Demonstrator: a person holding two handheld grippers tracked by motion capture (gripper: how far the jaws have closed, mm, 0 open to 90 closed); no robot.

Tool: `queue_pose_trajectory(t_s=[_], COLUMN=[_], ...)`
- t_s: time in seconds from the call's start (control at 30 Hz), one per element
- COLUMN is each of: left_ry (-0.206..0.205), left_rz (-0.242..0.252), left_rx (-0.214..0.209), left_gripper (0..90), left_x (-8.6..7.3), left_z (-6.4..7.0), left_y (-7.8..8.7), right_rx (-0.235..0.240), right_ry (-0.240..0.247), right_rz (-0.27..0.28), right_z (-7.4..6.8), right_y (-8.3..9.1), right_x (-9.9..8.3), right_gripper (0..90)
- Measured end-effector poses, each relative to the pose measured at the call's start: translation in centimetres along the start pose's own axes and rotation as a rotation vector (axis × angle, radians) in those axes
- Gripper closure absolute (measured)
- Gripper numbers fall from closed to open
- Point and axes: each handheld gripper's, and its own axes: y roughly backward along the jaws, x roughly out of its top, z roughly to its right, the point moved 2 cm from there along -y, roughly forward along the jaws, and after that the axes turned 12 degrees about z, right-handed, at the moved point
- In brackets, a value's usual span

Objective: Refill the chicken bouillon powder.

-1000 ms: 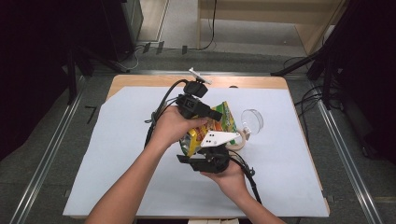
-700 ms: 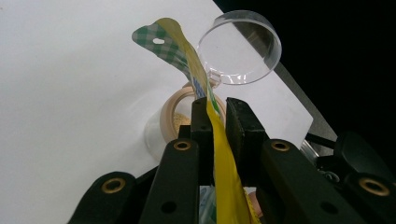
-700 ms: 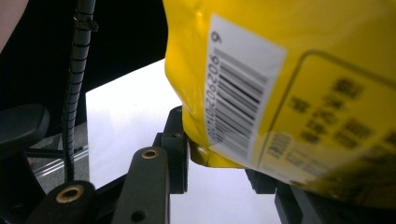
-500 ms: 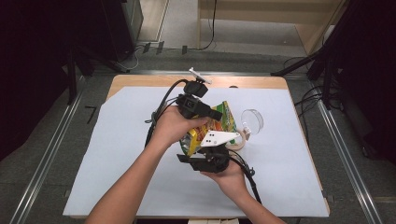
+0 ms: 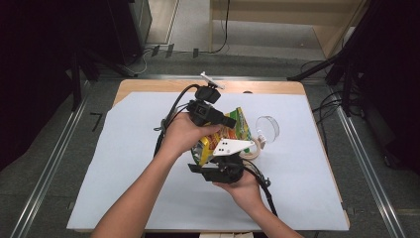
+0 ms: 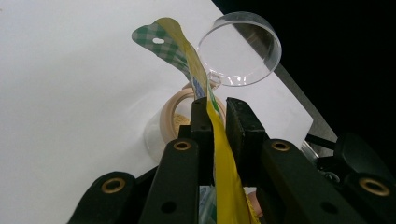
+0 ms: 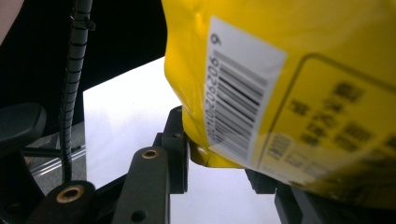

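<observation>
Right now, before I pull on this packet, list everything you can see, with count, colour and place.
Snack packet: one, yellow with a green checked top edge, held up over the middle of the table between the two grippers.
Glass jar: one, clear with a beige rim, standing on the sheet behind the packet.
Jar lid: one, clear and round, propped beside the jar, to its right in the high view.
Sheet: one, white, covering most of the table.
Table: one, light wood, rim showing at the far side.
Left gripper: one, black, shut on the packet's top edge.
Right gripper: one, black, jaws either side of the packet's lower corner; closure hidden.
</observation>
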Motion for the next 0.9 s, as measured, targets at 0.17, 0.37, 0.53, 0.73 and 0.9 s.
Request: queue_pose_trajectory(t_s=[0.17,0.37,0.53,0.73,0.9], left_ry=[0.000,-0.001,-0.005,-0.007,-0.016], left_rz=[0.002,0.006,0.002,-0.002,-0.004], left_rx=[-0.001,-0.002,-0.002,0.003,0.004], left_gripper=[82.1,82.2,82.2,82.2,81.2], left_x=[0.00,0.04,0.06,0.26,0.25], left_z=[-0.02,0.08,0.13,0.22,0.37], left_y=[0.02,-0.11,-0.25,-0.19,-0.31], right_rx=[0.002,-0.003,-0.009,-0.003,-0.003], right_ry=[0.003,0.004,0.010,-0.001,-0.003], right_rz=[0.003,0.000,-0.004,0.006,0.002], right_z=[-0.01,0.09,0.29,0.19,0.33], right_y=[-0.01,0.01,0.02,0.09,0.07], right_x=[0.04,0.01,-0.12,0.07,-0.05], right_gripper=[67.0,67.0,67.0,66.9,66.9])
